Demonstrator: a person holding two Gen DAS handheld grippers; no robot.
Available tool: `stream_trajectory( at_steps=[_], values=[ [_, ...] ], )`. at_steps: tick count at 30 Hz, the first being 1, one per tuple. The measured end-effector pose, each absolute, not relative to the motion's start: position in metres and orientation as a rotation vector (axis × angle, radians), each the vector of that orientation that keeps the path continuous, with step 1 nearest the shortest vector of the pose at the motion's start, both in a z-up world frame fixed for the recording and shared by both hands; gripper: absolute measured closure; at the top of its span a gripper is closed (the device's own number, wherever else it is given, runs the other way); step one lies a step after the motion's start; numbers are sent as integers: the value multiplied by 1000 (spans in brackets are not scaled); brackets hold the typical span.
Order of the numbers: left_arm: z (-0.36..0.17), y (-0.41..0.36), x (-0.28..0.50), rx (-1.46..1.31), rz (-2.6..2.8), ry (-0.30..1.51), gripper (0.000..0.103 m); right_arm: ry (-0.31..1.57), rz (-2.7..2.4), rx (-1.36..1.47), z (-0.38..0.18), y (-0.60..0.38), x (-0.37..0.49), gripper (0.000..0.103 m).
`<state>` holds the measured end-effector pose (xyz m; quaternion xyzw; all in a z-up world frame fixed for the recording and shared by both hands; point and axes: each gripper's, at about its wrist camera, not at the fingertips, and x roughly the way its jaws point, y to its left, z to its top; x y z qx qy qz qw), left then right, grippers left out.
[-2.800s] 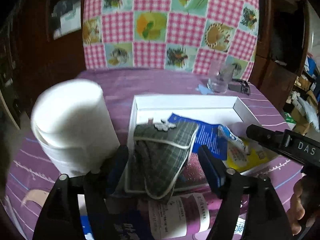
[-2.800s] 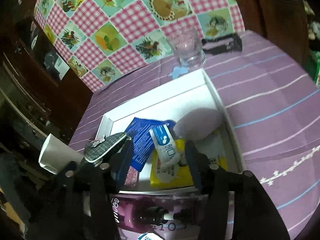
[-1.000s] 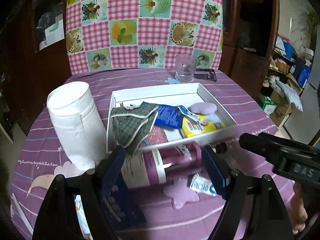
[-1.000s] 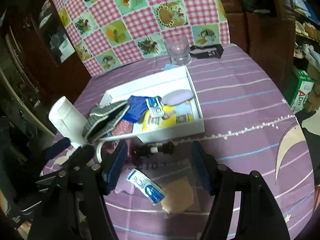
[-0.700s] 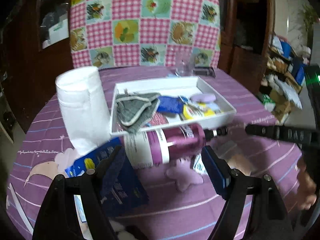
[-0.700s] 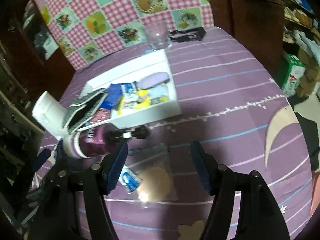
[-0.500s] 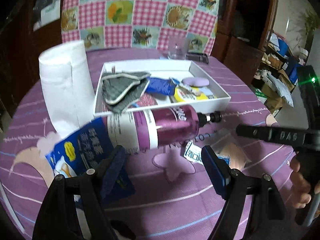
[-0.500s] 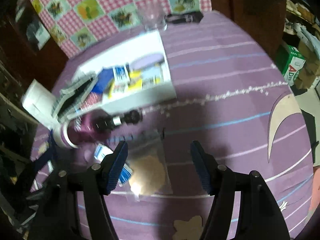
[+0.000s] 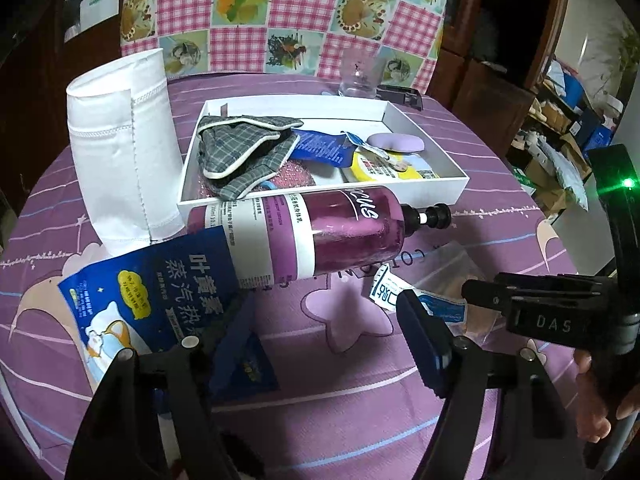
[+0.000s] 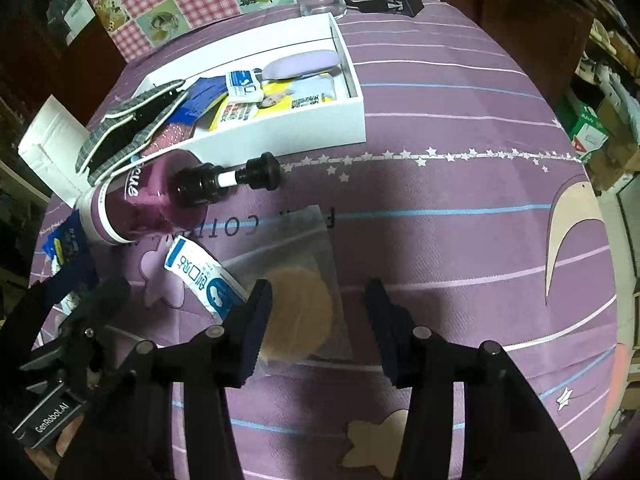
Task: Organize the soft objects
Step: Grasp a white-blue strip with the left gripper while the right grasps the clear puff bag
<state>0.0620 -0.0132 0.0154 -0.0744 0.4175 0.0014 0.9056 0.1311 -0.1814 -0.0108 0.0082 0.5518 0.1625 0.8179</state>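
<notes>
Blue sachet (image 9: 144,300) half hidden behind left jaws; lower edge unseen

table (image 10: 460,128): purple cloth | on it: white tray (image 9: 440,152), bottle (image 9: 320,232), glass (image 9: 360,76)

The blue sachet (image 9: 160,300) is partly hidden behind the left gripper's finger; the white roll (image 10: 48,144) runs off the table's left edge, half hidden.
</notes>
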Motion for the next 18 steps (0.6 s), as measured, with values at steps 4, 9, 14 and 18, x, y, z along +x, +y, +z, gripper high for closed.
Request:
stream_trajectory(
  at_steps=[4, 9, 14, 18],
  values=[
    [16, -12, 61, -177, -22, 849, 30, 1160, 337, -40, -12, -174, 128, 53],
    [29, -11, 52, -181, -52, 771, 28, 1165, 380, -42, -12, -169, 125, 68],
    [33, -10, 50, -198, -74, 756, 26, 1136, 367, -91, -11, -164, 121, 73],
    [28, -9, 53, -209, -86, 778, 26, 1129, 353, -86, -9, -169, 120, 85]
  ],
)
